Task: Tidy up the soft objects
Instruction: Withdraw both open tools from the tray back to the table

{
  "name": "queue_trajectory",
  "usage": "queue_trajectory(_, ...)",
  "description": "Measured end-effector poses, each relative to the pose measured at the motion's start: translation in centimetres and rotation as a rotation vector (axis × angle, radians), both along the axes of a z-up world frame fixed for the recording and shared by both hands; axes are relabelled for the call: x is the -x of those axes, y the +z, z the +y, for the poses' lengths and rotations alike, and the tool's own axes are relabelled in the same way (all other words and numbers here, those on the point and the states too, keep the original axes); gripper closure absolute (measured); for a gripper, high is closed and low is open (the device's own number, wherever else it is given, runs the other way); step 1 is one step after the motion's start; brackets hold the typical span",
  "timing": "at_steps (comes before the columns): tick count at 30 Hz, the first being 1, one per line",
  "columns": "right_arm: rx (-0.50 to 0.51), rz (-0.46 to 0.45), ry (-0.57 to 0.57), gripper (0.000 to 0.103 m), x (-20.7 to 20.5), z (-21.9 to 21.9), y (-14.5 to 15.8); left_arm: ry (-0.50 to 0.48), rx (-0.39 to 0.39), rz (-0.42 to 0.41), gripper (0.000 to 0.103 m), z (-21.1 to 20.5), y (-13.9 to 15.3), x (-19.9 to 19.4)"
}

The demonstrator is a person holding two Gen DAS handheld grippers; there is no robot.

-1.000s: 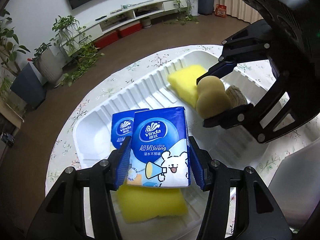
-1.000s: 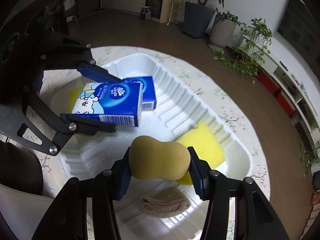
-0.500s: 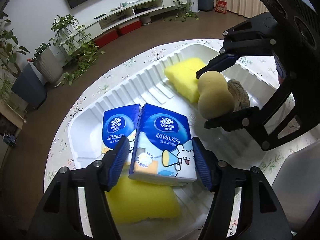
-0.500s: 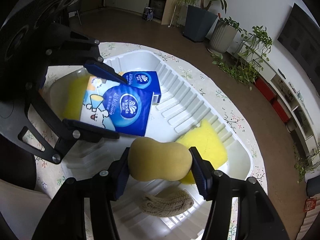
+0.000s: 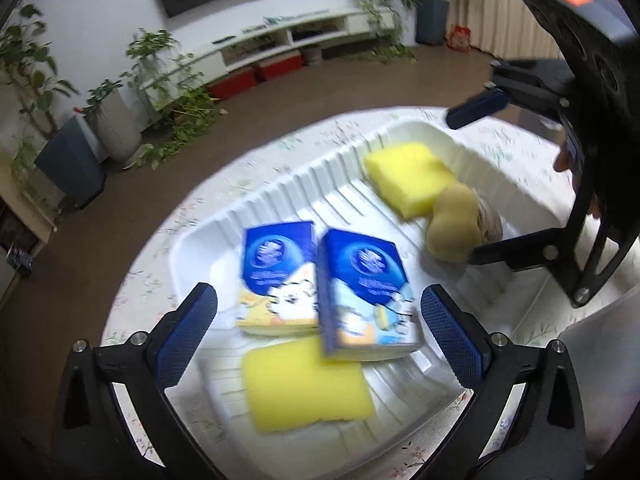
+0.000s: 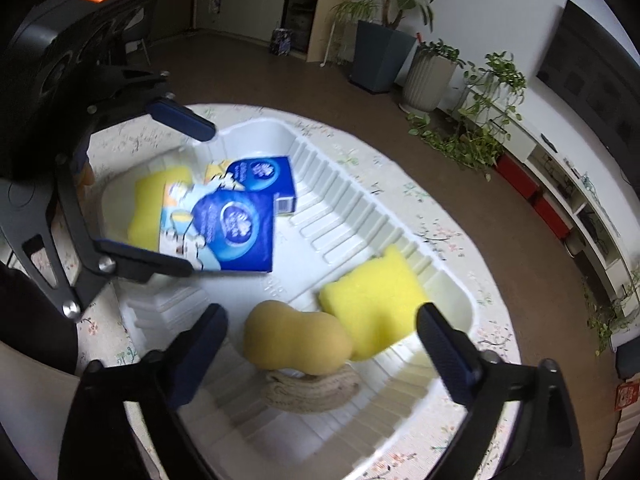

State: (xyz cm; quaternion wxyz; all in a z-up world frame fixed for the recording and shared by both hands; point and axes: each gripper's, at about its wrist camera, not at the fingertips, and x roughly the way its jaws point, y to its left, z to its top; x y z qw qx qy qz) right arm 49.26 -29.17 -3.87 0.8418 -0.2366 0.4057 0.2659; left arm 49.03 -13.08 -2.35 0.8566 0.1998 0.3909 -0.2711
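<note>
A white ribbed tray (image 5: 320,184) (image 6: 352,208) holds the soft things. Two blue tissue packs lie side by side (image 5: 276,276) (image 5: 368,296); the nearer one rests partly on a yellow sponge (image 5: 304,384). At the far end lie a second yellow sponge (image 5: 408,176) (image 6: 372,300), a tan peanut-shaped sponge (image 5: 452,228) (image 6: 296,340) and a beige knitted cloth (image 6: 312,392). My left gripper (image 5: 318,328) is open above the tissue packs. My right gripper (image 6: 320,344) is open above the tan sponge.
The tray sits on a round table with a floral cloth (image 5: 160,248) (image 6: 472,280). A white chair back (image 5: 600,352) is at the near right. Potted plants and a TV shelf stand beyond on the brown floor.
My left gripper opened and let the tissue pack drop flat beside the other pack. My right gripper opened and released the tan sponge onto the knitted cloth. Both grippers pulled back.
</note>
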Motion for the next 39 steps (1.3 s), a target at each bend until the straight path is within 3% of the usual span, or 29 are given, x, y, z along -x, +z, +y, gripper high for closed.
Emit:
queue_trajectory(10,-0.069,-0.089,-0.145,0.000,1.2,-5.0,4.3,0.189,0.123,-0.062,0.000,5.7,4.1,0.6)
queue_trajectory(19,-0.147,-0.128,-0.309,0.000,5.9,-11.2,6.9,0.365,0.188,-0.072,0.000,12.5,5.3,5.3)
queue_trajectory(30,-0.230,-0.122,-0.471,0.000,16.1,-15.8,7.0,0.471,0.213,-0.096,0.000,17.6,5.1,16.3)
queue_trajectory(39,-0.284,-0.048,-0.511,0.000,27.0,-13.4,4.3,0.468,0.217,-0.059,0.000,17.3,3.5,26.7)
